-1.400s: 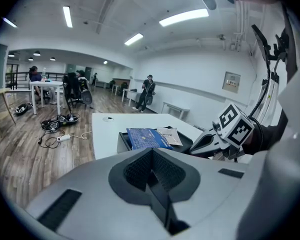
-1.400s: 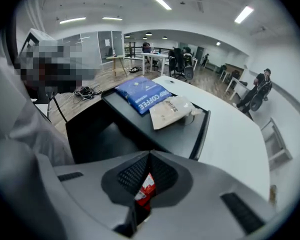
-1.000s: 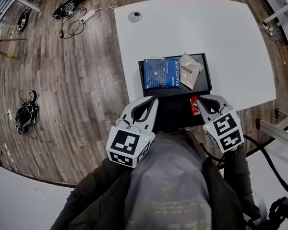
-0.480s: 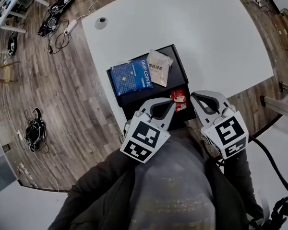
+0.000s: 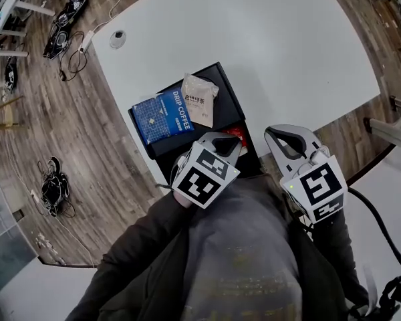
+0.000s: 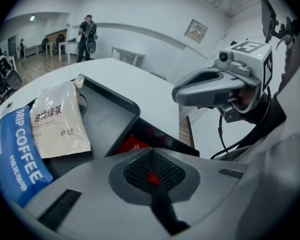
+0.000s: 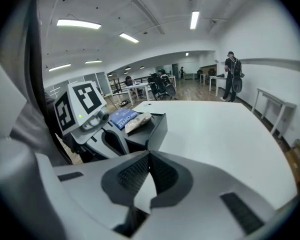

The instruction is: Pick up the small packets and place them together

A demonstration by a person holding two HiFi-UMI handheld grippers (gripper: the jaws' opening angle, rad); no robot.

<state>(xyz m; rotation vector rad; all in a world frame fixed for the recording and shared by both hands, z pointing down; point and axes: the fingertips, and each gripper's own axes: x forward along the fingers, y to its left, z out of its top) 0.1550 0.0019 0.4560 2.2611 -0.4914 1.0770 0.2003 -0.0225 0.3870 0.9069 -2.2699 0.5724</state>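
A black tray (image 5: 217,72) lies on the white table's near-left part. On it are a blue "DRIP COFFEE" packet (image 5: 162,116) and, beside it, a beige packet (image 5: 199,99). A small red packet (image 5: 235,133) lies at the tray's near end. My left gripper (image 5: 222,141) is shut, tilted down right over the red packet and hiding most of it; red (image 6: 132,145) shows just beyond its tips (image 6: 151,151). My right gripper (image 5: 281,134) is shut and holds nothing, to the right of the tray over bare table. The beige packet (image 6: 57,121) and blue packet (image 6: 17,154) lie left of the left gripper.
The white table (image 5: 287,59) stretches far and right, with a round grey grommet (image 5: 117,39) near its far-left edge. Wooden floor with cables (image 5: 60,25) lies to the left. A person (image 7: 232,76) stands far off in the room.
The left gripper has moved forward and down, from short of the tray to over the red packet. The right gripper has shifted a little. The head camera has swung, so the tray sits further left.
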